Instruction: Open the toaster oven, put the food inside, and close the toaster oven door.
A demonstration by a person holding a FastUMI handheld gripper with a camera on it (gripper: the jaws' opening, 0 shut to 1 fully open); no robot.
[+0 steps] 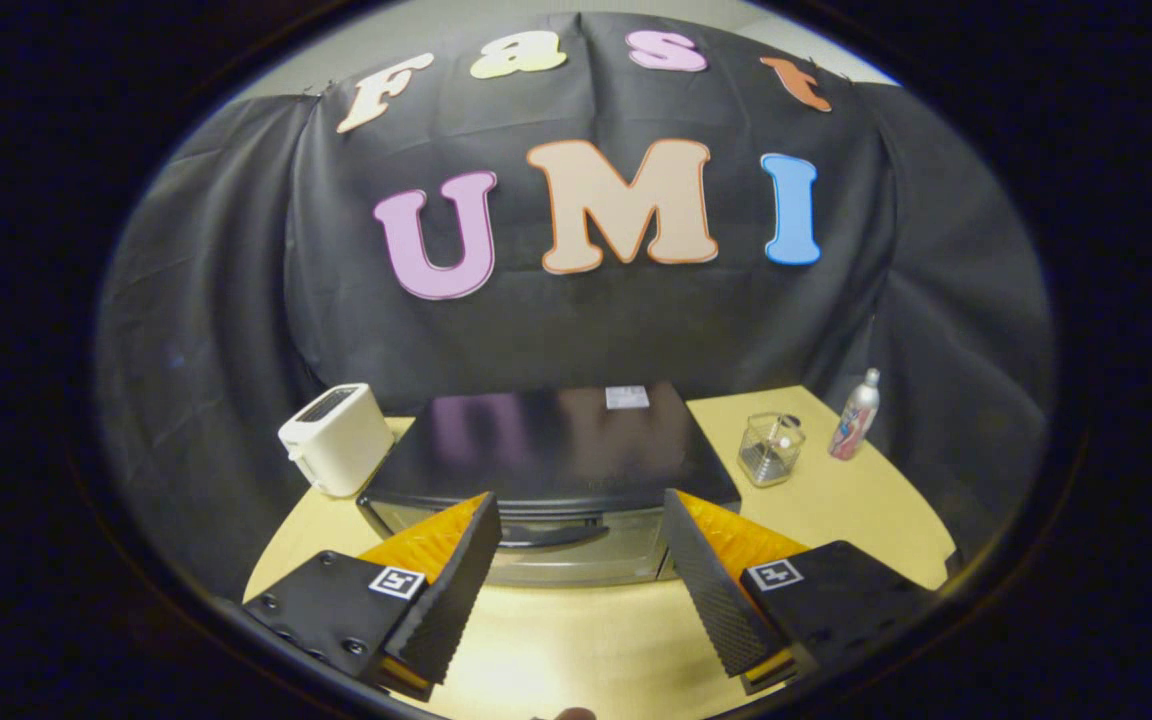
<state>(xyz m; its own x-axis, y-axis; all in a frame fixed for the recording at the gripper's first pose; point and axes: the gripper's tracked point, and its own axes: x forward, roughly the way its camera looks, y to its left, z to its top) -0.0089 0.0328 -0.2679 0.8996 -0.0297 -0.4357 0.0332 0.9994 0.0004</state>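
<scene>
A black toaster oven (pixel 556 445) with a glossy top stands in the middle of the light wooden table (pixel 866 520). Its door is closed, and the dark handle (pixel 551 537) runs across the top of the glass front. My gripper (pixel 576 580) is open, held above and in front of the oven. The handle lies just beyond the gap between my two fingers, and nothing is between them. No food is to be seen in this view.
A white pop-up toaster (pixel 336 438) sits left of the oven. To the right stand a clear glass jar (pixel 771 448) and a slim bottle (pixel 856 415). Bare tabletop lies in front of the oven, under my fingers.
</scene>
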